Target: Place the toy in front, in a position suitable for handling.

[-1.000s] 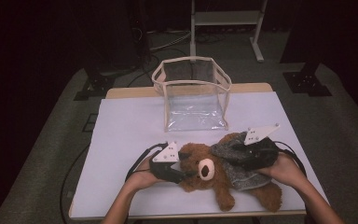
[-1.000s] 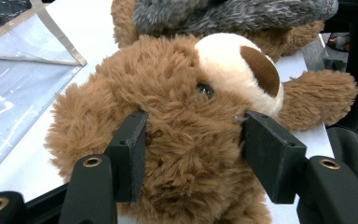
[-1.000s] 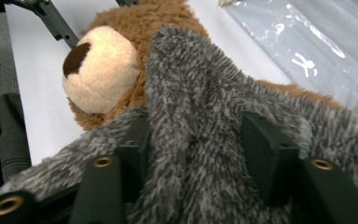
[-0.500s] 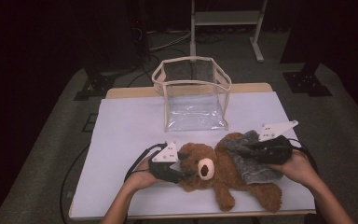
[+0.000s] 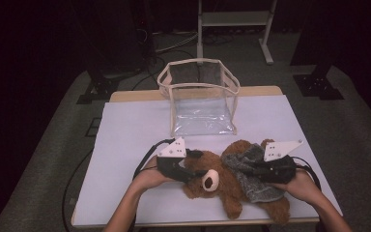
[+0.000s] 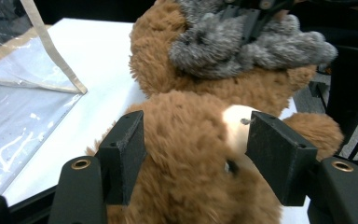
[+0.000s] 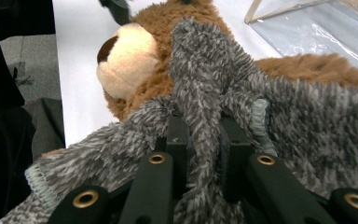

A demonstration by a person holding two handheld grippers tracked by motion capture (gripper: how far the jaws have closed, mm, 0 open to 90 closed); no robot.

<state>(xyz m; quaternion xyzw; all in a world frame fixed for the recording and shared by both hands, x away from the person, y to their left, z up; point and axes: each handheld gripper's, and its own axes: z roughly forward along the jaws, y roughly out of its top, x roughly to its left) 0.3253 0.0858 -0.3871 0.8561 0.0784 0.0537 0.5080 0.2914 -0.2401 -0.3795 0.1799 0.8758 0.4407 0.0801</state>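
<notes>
1. While your two hands rest at the lower edge of the high view, the brown teddy bear [image 5: 222,186] lies on its back on the white desk [image 5: 125,145], low and right of centre in the frame, with its pale muzzle [image 5: 210,180] near the middle.
2. Your left gripper [image 5: 198,171] sits at the bear's head, left of centre; in the left gripper view its jaws stand on either side of the head and have just been opening, so the pads [image 6: 123,154] sit beside the fur and I can't tell whether they press into it.
3. Your right gripper [image 5: 249,169] is closed narrowly on a fold of the grey fuzzy garment [image 5: 253,176]; the right gripper view shows the cloth [image 7: 205,126] pinched between both jaws.
4. That garment drapes over the bear's body, at the lower right of the high view.
5. The clear bag with beige trim [image 5: 200,99] stands open at the upper centre of the desk, well apart from the bear.
</notes>
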